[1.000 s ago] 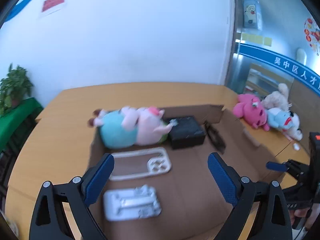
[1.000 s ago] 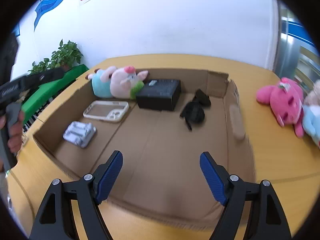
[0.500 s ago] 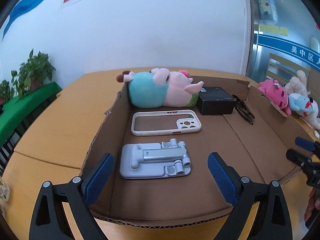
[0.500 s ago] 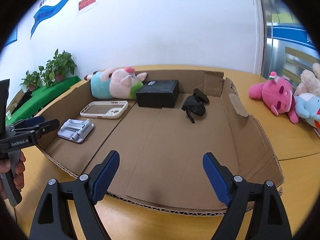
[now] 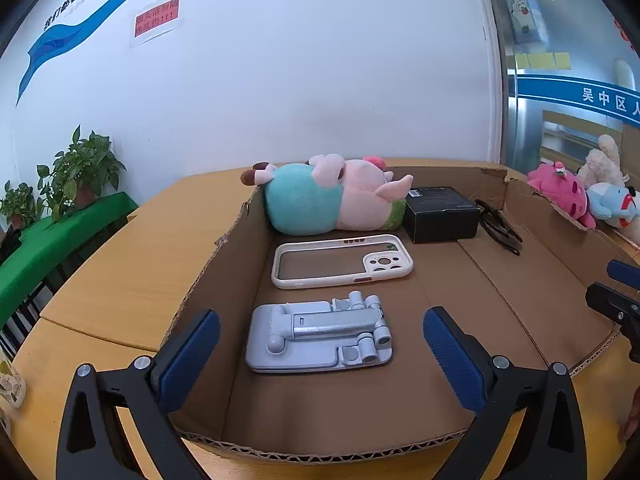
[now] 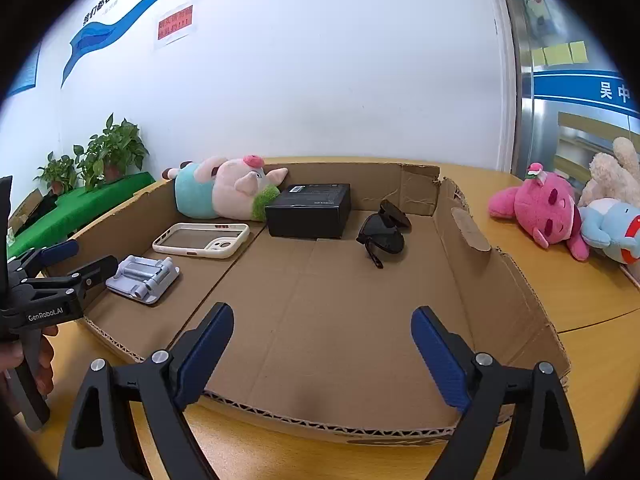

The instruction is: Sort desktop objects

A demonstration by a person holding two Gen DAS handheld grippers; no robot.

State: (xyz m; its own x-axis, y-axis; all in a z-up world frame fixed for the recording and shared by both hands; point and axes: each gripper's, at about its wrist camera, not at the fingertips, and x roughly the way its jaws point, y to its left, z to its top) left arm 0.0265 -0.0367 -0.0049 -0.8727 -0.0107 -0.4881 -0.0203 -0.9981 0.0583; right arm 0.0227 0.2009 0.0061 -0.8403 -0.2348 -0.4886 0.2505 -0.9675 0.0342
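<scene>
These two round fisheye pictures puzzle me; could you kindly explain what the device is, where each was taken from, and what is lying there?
There is no robot: a person carries a hand-held gripper in each hand, each with a forward-looking camera. The left view shows the left hand-held gripper, its jaws opening, nothing between them. The right view shows the right hand-held gripper, likewise opening and empty. A cardboard tray on the wooden table holds a grey phone stand, white phone case, plush pig, black box and sunglasses. More plush toys lie beside the tray.
</scene>
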